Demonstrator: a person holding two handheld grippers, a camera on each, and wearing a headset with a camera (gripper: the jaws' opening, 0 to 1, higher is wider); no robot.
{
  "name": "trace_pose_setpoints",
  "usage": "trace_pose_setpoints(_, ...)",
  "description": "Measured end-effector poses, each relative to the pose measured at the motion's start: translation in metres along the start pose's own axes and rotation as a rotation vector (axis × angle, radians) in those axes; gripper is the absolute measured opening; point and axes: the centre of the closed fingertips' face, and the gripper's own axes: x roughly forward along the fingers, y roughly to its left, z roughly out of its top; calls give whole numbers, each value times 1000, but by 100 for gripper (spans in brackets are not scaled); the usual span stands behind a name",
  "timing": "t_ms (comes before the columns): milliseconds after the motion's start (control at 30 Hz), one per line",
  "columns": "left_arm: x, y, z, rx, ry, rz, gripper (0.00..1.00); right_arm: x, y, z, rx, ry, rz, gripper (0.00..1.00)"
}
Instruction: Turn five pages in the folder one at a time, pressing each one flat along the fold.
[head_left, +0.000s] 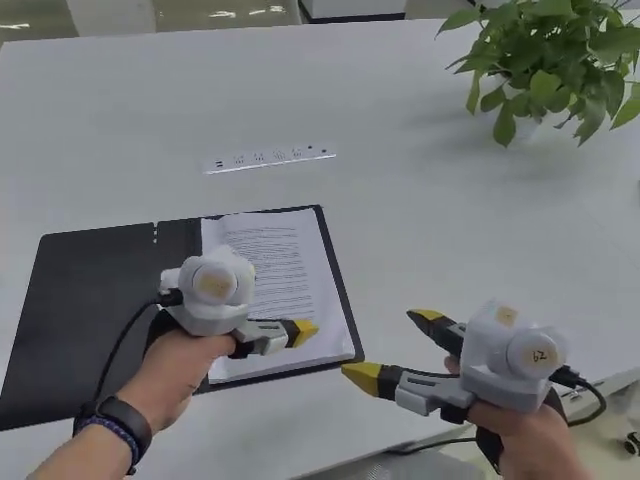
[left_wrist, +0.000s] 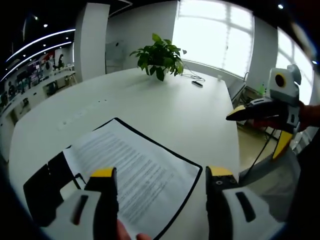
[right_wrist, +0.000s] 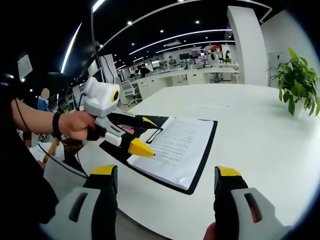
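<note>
The black folder (head_left: 90, 300) lies open flat on the white table (head_left: 450, 200), 1 printed page (head_left: 275, 270) of dense text on its right half. The left gripper (left_wrist: 161, 172) hovers over that page, jaws apart, empty; the right gripper (head_left: 392, 345) hangs beside the folder, jaws spread, empty

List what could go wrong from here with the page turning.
1. The left gripper hangs wide open over the pages; it may pinch several sheets at once.
2. Its cable trails across the folder where a turned page would land, and could snag it.
3. The folder lies near the table edge; pressing may slide it.
</note>
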Motion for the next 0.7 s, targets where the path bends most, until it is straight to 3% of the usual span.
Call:
trace_pose_setpoints(67, 10, 1, -8, 11, 35, 9, 74, 0, 1, -1, 1, 0, 2, 79)
trace_pose_setpoints(200, 28, -2, -18, 5, 64, 1, 76, 3, 3, -3, 0, 6, 9, 79)
trace_pose_setpoints(400, 53, -9, -31, 53, 125, 6, 78, 4, 4, -3, 0, 15, 19, 79)
trace_pose_setpoints(533, 64, -16, -35, 48, 133, -2, 79, 3, 1, -3, 1, 20, 18, 79)
trace_pose_setpoints(700, 74, -16, -41, 53, 159, 19, 79, 2, -3, -5, 13, 26, 12, 78)
